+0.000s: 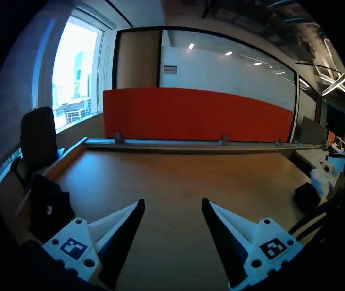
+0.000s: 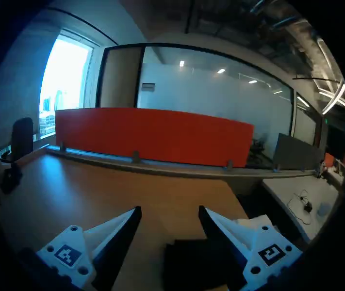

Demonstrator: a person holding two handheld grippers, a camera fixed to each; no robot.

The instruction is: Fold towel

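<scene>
The left hand-held gripper [image 1: 172, 201] hovers with its fingers spread above the brown wooden worktop [image 1: 182, 179]. The right hand-held gripper [image 2: 170, 208] is also spread, just above a dark towel [image 2: 191, 264].

Left gripper view: camera seated behind the left gripper's fingers [image 1: 119, 228], held low over the counter [image 1: 182, 179], facing roughly level along it toward the red partition [image 1: 196, 114], window [image 1: 73, 77] at left. Right gripper view: camera seated behind the right gripper's fingers [image 2: 119, 233], low and near the same counter's right-hand end, facing the same way. Shared by both: counter top, red partition, glass wall [image 1: 230, 72] behind it, window, black chair [image 1: 39, 136] at far left.
</scene>
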